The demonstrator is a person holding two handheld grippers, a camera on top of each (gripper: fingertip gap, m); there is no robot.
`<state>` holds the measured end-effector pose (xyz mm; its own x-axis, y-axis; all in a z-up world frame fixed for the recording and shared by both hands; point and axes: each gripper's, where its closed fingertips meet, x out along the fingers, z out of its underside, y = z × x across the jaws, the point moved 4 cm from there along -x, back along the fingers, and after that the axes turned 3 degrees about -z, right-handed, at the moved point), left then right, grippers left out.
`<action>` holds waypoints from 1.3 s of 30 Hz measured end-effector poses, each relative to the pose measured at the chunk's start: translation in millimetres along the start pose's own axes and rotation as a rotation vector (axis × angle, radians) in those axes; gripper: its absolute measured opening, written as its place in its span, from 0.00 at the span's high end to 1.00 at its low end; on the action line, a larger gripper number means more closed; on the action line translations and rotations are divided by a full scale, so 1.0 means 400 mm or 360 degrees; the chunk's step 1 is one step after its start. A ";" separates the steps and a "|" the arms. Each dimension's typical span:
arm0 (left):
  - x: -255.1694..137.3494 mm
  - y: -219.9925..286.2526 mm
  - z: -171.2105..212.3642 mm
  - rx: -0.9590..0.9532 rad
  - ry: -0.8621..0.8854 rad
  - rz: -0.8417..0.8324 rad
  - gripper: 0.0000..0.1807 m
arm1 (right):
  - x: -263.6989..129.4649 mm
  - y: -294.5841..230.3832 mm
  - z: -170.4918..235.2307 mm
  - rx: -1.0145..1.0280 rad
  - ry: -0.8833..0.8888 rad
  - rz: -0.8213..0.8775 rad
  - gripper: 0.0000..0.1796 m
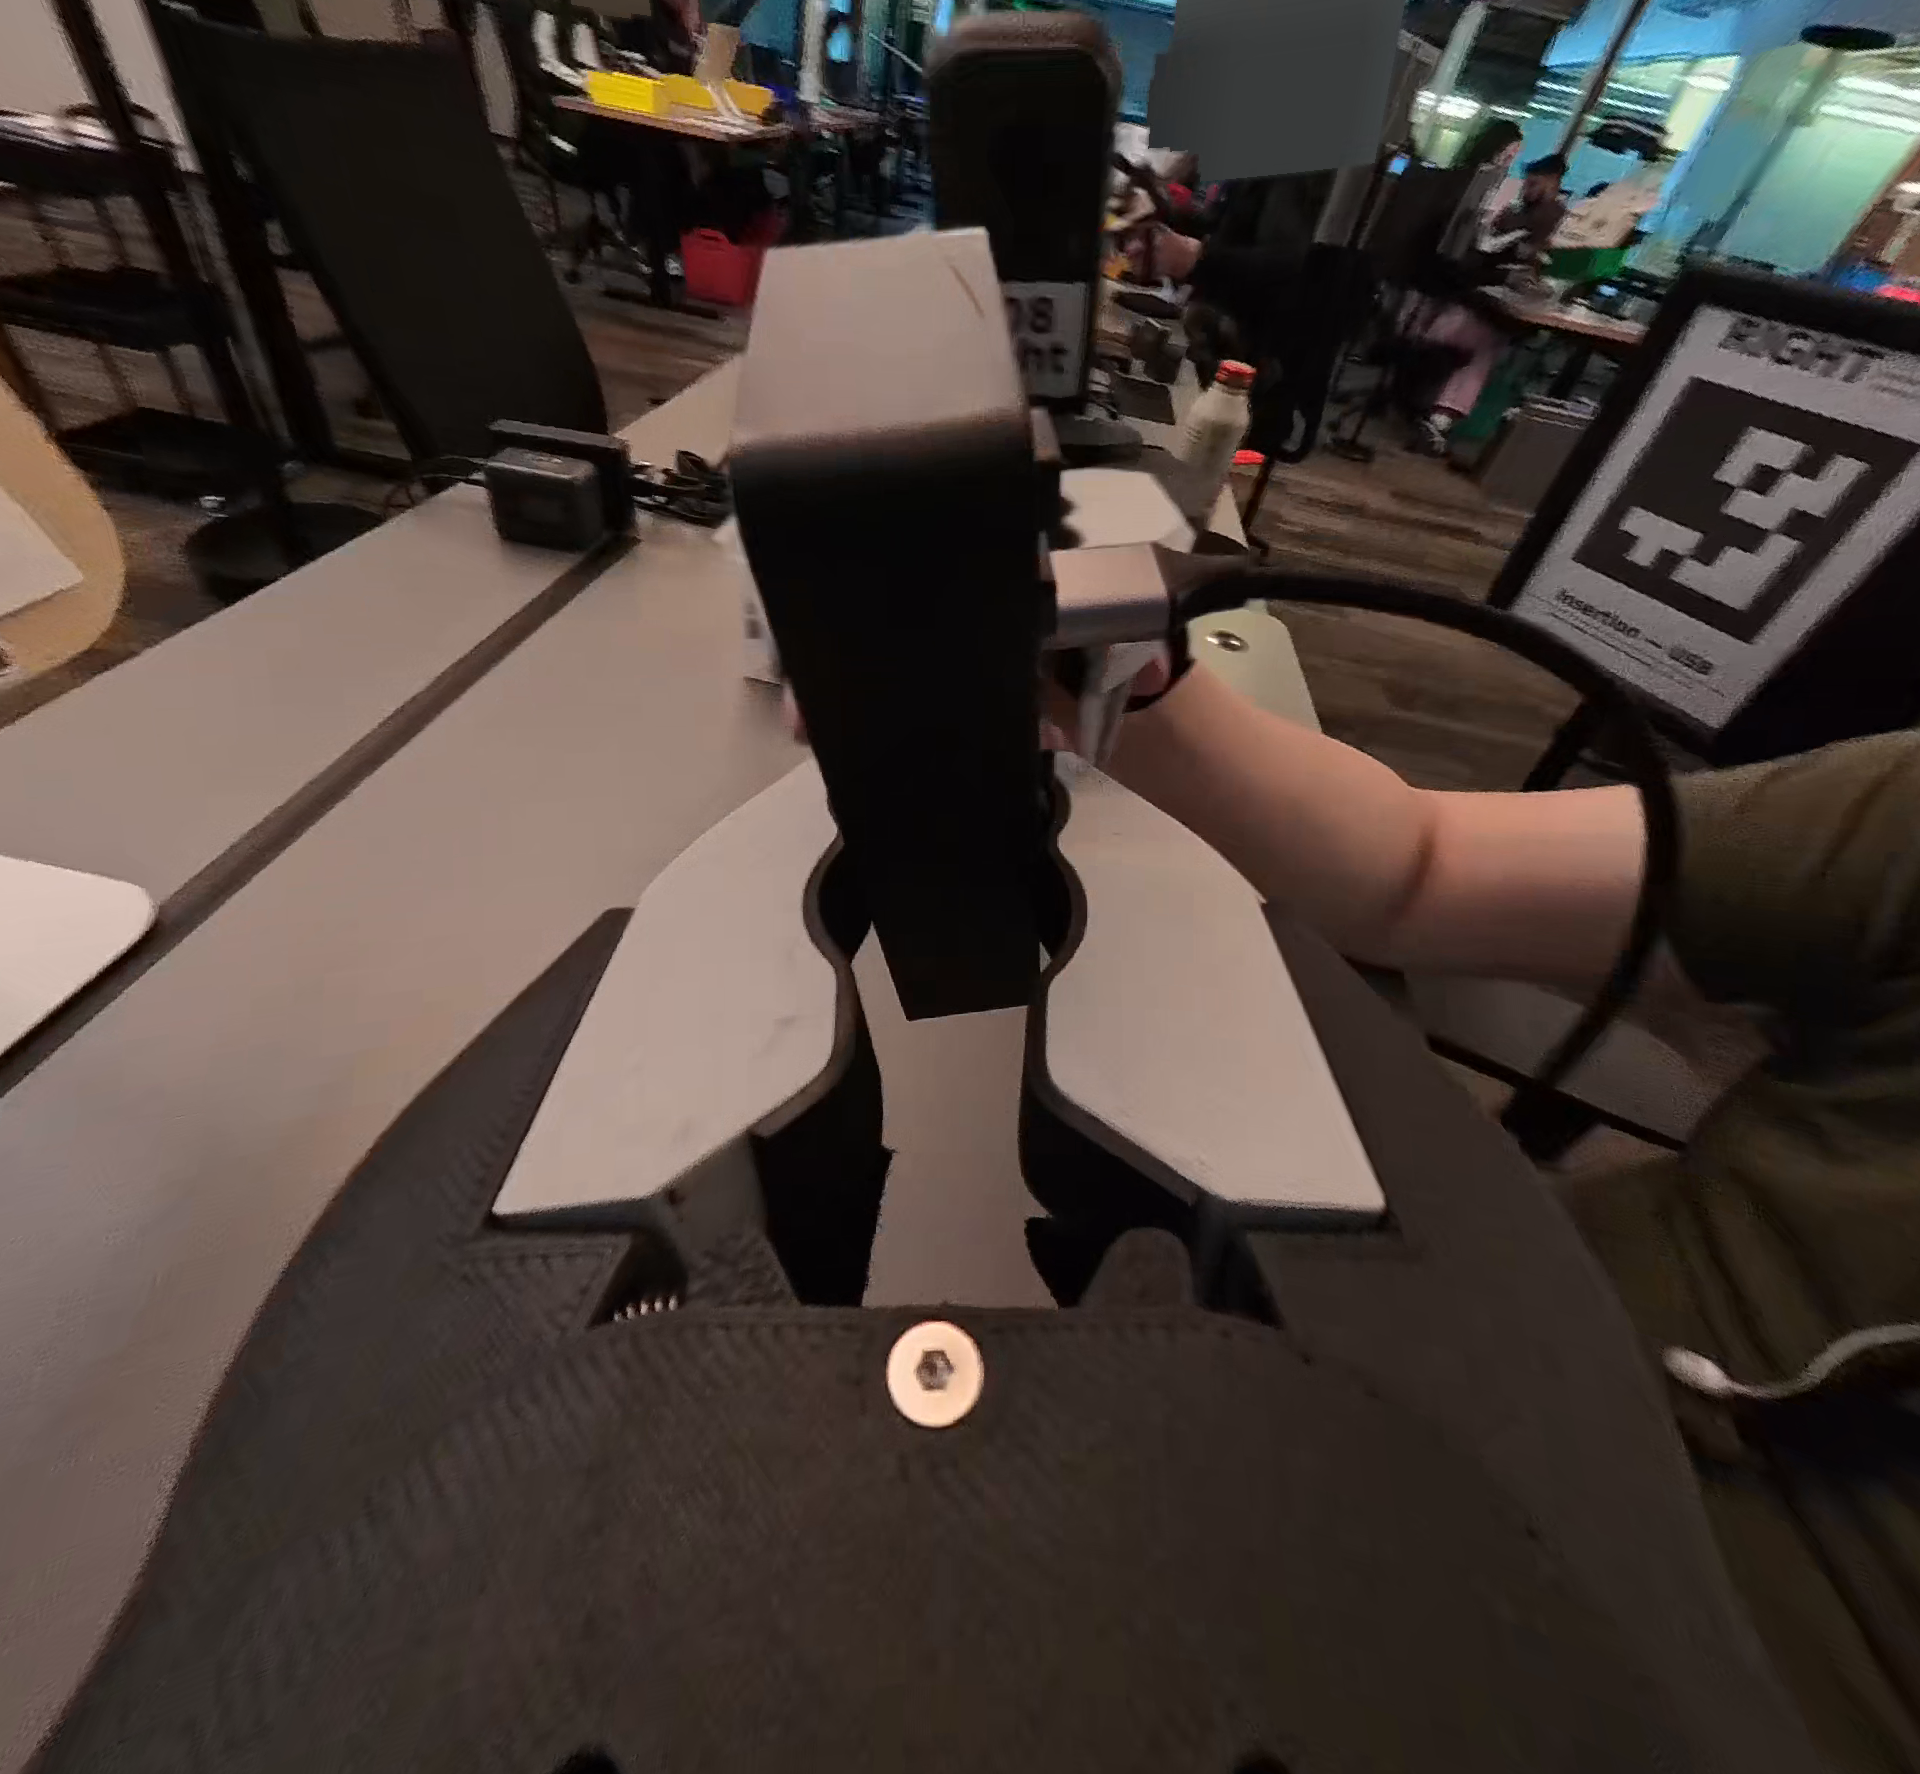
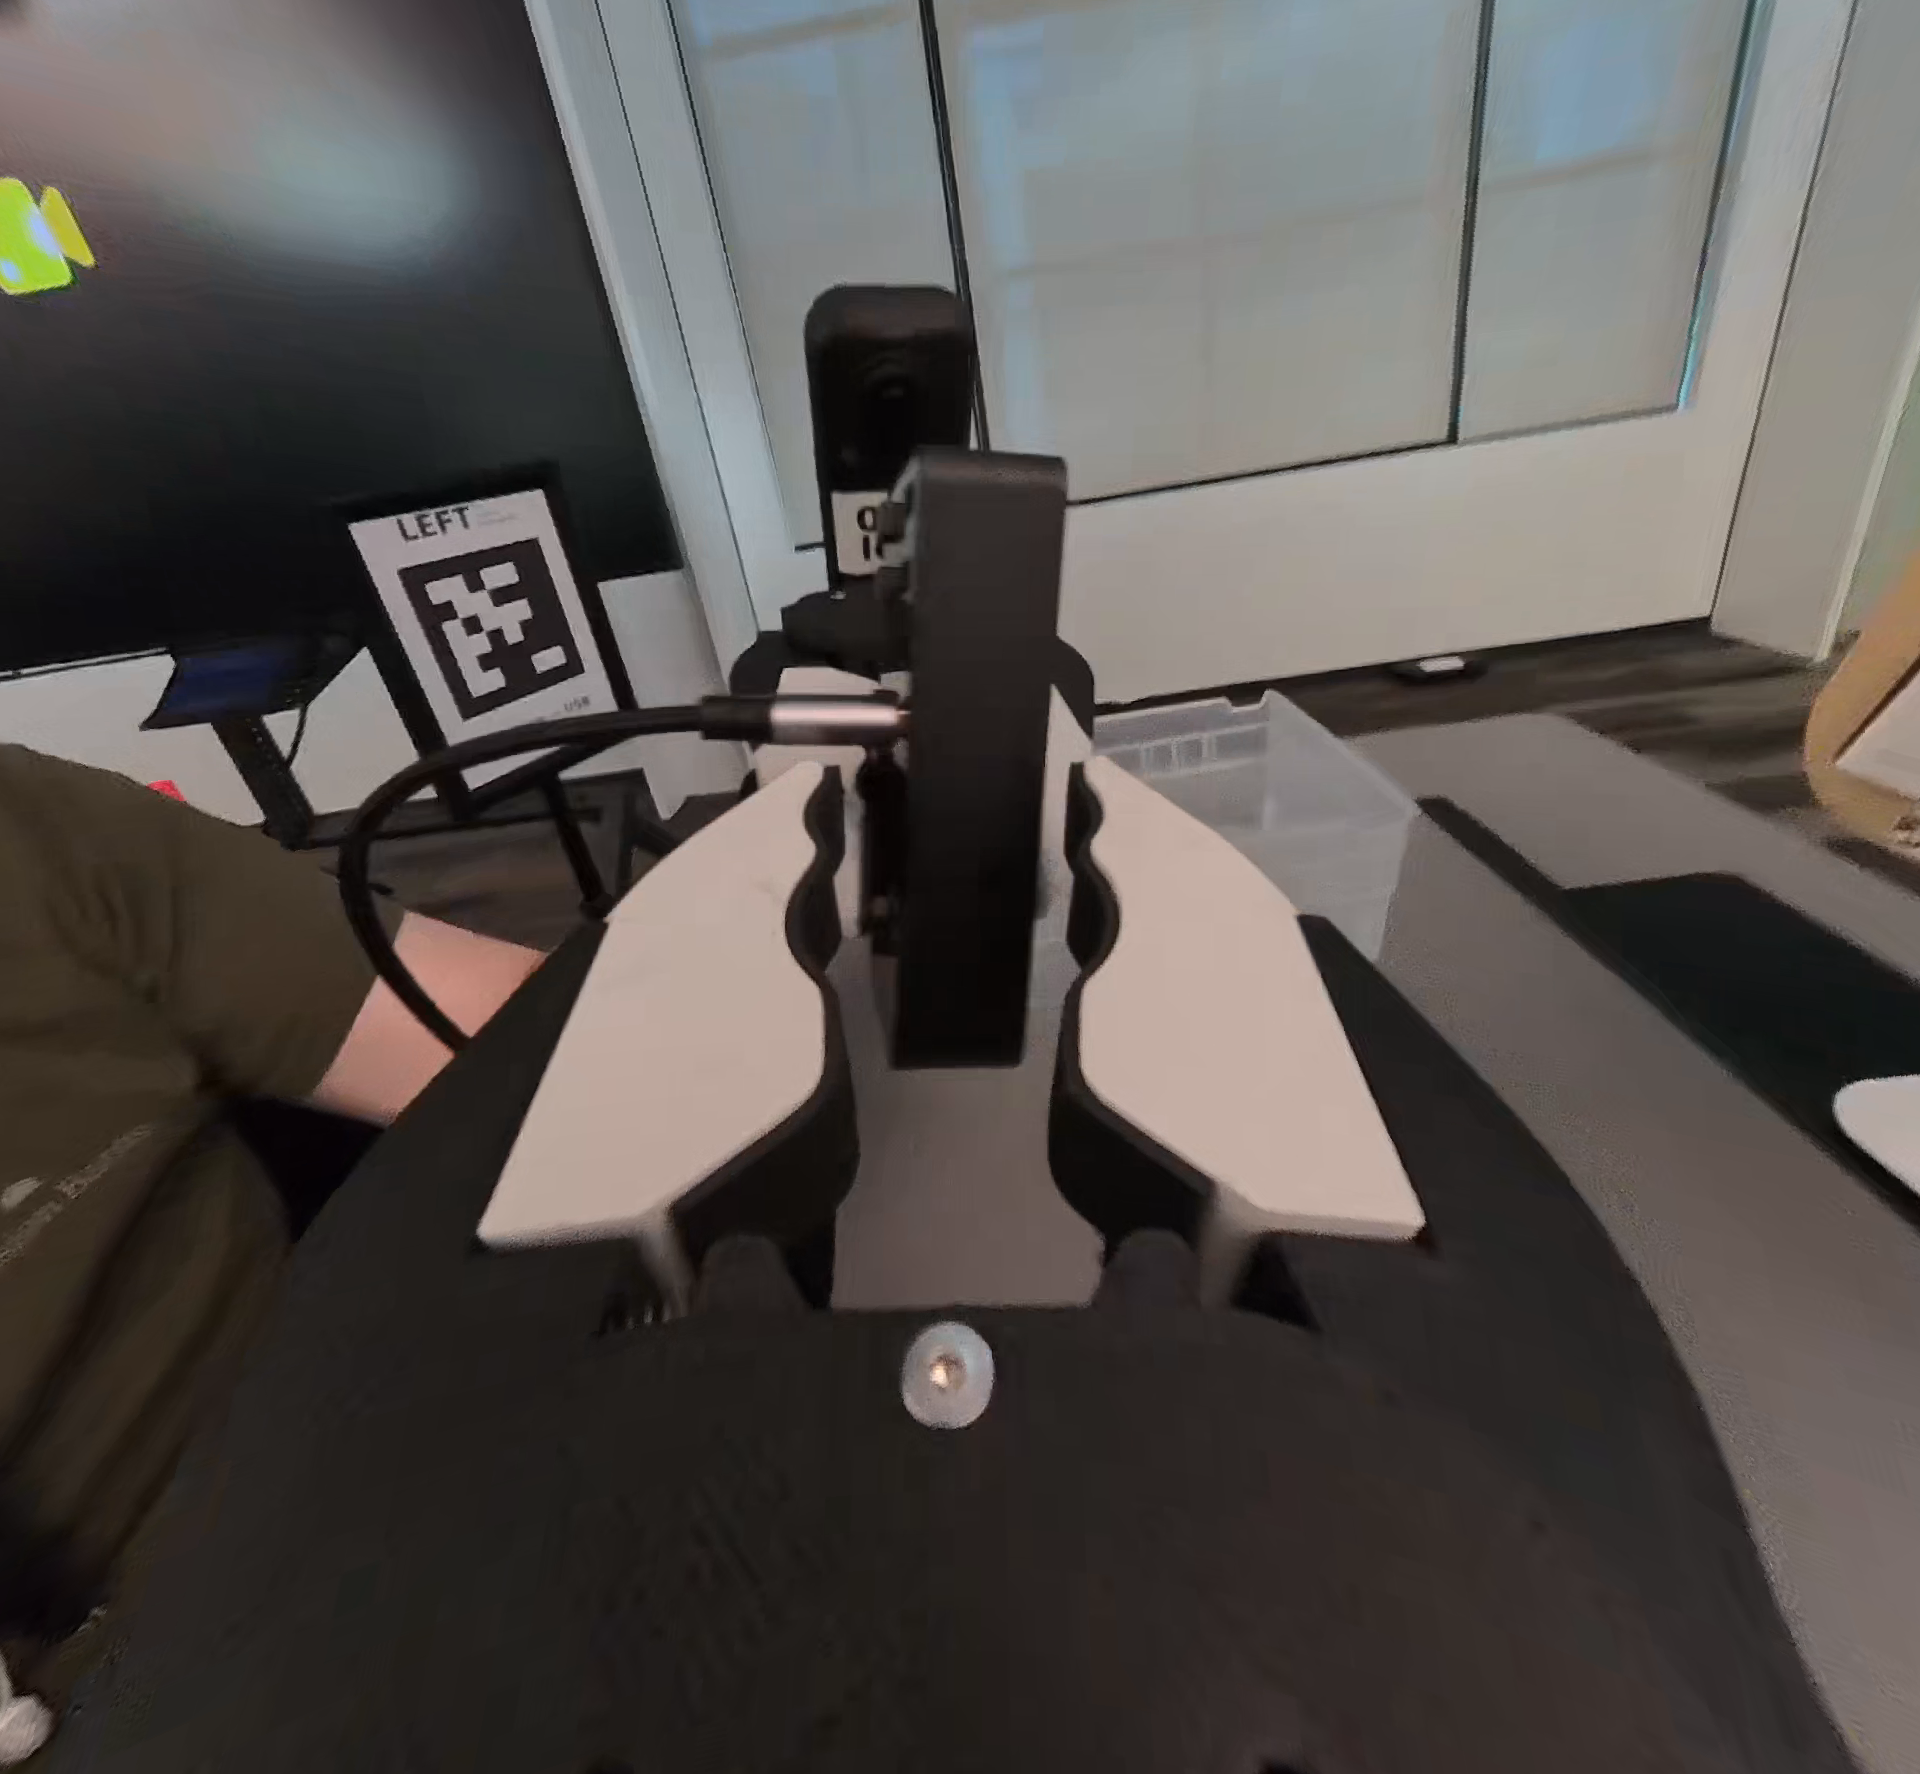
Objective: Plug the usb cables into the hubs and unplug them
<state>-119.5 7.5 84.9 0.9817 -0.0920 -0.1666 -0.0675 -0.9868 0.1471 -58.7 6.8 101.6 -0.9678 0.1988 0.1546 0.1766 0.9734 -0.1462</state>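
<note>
Grey tables (image 1: 312, 737), dark wood floor (image 1: 1403, 529), black shelving (image 1: 125, 218), tall frosted windows (image 2: 1195, 166), dark wall screen (image 2: 260, 270).

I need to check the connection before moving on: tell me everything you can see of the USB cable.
The USB cable is black and round, with a silver metal plug seated sideways in the upright black hub. From the plug it loops out and curves down past the person's forearm. Its far end is out of view.

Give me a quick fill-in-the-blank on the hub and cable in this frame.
In the left wrist view, the silver plug meets the hub on its ___ side.
The cable is ___ in colour.
In the right wrist view, the plug meets the hub on its ___ side.
Missing words: right; black; left.
</note>
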 end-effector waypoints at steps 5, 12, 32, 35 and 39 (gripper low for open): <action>0.017 0.018 0.022 0.0034 -0.0122 0.0057 0.85 | 0.013 -0.017 0.036 0.0003 -0.0199 -0.0098 0.85; -0.012 -0.069 0.030 -0.0091 -0.0089 -0.0249 0.61 | -0.041 0.035 0.002 0.0059 -0.0084 0.0098 0.85; -0.001 -0.055 0.043 -0.0158 -0.0194 -0.0219 0.71 | -1.080 0.044 -0.054 -0.0278 -0.0419 0.2879 0.84; 0.005 -0.054 0.049 -0.0152 -0.0219 -0.0216 0.71 | -1.073 0.053 -0.015 -0.0284 -0.0632 0.2689 0.84; 0.008 -0.054 0.054 -0.0169 -0.0238 -0.0208 0.71 | -1.073 0.086 0.048 -0.0215 -0.0834 0.2498 0.84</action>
<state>-118.9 25.8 60.0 0.9431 0.0094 -0.3323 0.0855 -0.9728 0.2152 359.3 -47.1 11.4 0.2091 0.9012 -0.3797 0.9605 -0.1163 0.2528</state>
